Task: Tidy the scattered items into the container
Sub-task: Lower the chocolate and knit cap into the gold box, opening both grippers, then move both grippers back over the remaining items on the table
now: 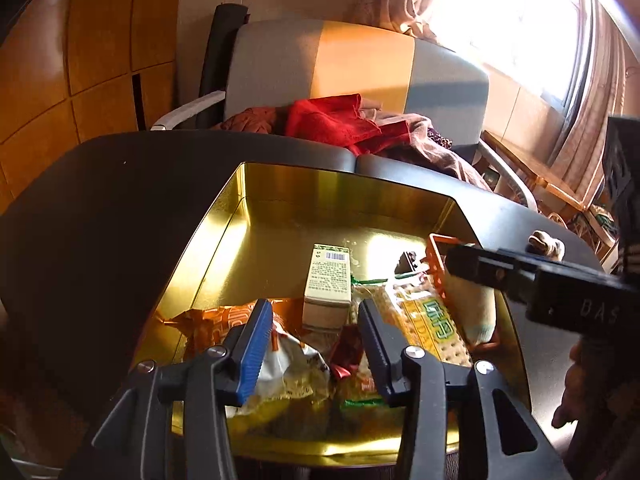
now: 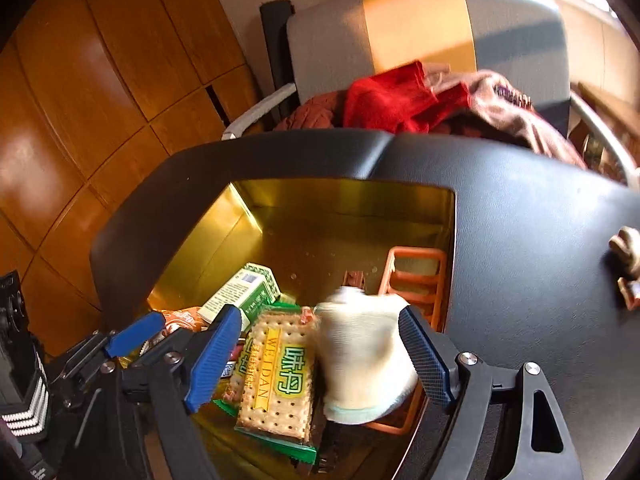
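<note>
The white sock [image 2: 366, 354] lies in the gold tin [image 2: 248, 216], its long axis running toward you, pale-green cuff nearest, resting on the orange rack [image 2: 414, 276] beside the cracker packet [image 2: 276, 372]. Your right tool [image 2: 320, 356] spreads wide around it, not touching. Your left tool [image 1: 312, 344] gapes empty above the snack wrappers [image 1: 288, 364]. A small figurine [image 2: 626, 250] sits on the black bench [image 2: 520, 240].

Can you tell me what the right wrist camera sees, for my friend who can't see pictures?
The right gripper is open above a gold tin on a black table, with a white sock blurred between its blue fingers. Inside lie a cracker packet, a green-and-white box and an orange rack.
</note>
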Demonstrator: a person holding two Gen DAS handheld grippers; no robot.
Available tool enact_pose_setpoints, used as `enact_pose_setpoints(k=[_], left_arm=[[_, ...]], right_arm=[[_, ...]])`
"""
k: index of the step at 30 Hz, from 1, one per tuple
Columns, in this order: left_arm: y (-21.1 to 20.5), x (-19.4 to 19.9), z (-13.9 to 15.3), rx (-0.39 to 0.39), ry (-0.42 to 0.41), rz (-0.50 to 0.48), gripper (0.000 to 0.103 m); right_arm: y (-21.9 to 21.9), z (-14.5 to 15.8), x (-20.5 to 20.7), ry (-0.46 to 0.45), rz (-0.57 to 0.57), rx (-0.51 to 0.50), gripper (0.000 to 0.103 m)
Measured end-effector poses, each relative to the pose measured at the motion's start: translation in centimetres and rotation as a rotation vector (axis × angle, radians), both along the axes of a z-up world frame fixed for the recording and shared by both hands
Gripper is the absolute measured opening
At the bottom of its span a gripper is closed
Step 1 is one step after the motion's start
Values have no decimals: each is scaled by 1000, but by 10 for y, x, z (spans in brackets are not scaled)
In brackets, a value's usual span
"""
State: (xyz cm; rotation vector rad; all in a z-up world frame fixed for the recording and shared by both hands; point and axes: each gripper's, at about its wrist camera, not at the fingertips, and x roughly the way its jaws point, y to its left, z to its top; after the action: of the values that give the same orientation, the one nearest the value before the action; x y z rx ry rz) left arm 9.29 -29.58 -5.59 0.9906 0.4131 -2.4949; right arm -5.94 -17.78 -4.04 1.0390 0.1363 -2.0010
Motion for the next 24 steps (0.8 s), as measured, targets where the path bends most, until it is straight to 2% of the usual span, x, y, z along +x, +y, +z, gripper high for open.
enact_pose_setpoints(k=[6, 11, 13, 18, 21, 24], left_arm=[[10, 8, 6, -5, 5, -5, 46], [25, 12, 12, -22, 7, -32, 48], [33, 11, 17, -23, 17, -54, 51], [68, 0, 26, -53, 13, -131, 52], [95, -11, 33, -82, 8, -203, 52], [121, -24, 36, -78, -2, -278, 52]], right_arm=[[10, 14, 6, 18, -21, -44, 85], [44, 20, 9, -6, -72, -107, 85], [63, 18, 11, -13, -98, -120, 89], [120, 6, 9, -21, -195, -99, 90], [157, -3, 6, -30, -271, -84, 92], [196, -13, 1, -48, -353, -79, 93]])
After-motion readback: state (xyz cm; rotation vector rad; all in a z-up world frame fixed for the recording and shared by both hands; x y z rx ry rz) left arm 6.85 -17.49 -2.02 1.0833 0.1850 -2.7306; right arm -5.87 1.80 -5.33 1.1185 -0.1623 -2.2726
